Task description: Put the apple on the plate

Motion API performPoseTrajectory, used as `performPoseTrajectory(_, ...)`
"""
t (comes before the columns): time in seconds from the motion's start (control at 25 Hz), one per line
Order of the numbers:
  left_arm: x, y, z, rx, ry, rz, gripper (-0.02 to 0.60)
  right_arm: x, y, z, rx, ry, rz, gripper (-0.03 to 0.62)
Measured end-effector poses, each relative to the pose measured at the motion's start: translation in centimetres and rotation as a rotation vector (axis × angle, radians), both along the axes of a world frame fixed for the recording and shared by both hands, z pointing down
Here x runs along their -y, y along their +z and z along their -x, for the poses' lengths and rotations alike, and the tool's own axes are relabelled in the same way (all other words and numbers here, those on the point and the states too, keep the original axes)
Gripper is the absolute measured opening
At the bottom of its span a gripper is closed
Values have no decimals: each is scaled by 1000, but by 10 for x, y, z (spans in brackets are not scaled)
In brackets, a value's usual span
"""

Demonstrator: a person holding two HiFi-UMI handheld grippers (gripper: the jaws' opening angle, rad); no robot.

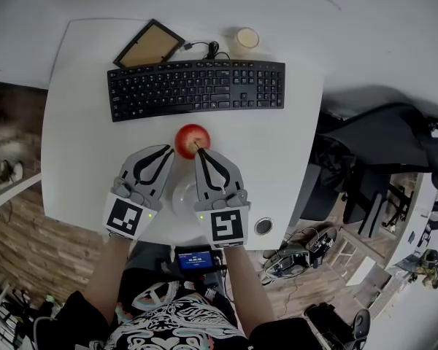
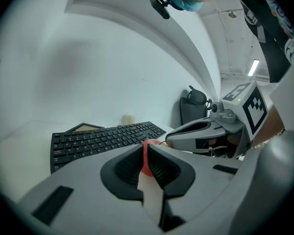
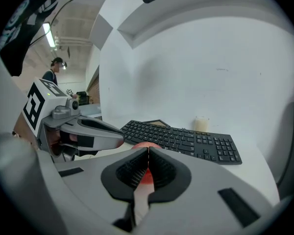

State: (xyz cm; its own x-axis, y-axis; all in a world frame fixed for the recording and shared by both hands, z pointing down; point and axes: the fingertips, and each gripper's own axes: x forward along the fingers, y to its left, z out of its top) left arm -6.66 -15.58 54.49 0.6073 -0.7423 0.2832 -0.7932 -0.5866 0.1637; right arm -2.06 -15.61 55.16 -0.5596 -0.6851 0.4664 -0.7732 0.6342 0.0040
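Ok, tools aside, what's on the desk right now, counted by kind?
apple: 1
plate: 1
black keyboard: 1
picture frame: 1
cream cup (may be a candle): 1
Total: 5

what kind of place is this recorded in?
Probably an office or lab workspace: a white desk with a black keyboard on it, and a black chair standing next to the desk.
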Motion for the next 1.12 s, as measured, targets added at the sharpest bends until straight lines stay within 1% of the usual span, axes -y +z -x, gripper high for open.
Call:
performPoseTrajectory(0.24,-1,2,0,-2,2,-6,17,3,-7,-1,-9,-17,-73,29)
performPoseTrajectory(0.48,0,-2,-2,-11,0,-11,17,0,-12,-9,5,17,-45,29)
performPoseTrajectory(0.68,-1,-16,-3,-15,3,-30,18,1,-30,-13,14,12,-102,29)
performPoseTrajectory(0.84,-6,-34,2,-32,-9,-41,17,-7,-47,-14,18,25,-97,29)
performPoseTrajectory(0.92,-9,-41,5,-36,-13,-39,18,-9,-59,-16,17,29,-114,29)
performPoseTrajectory(1.0,-13,-45,5,-27,4,-41,17,-13,-67,-16,9,33,-115,29)
performPoseTrajectory(1.12,-21,-50,5,11,39,-36,17,-20,-80,-14,-6,16,-143,29)
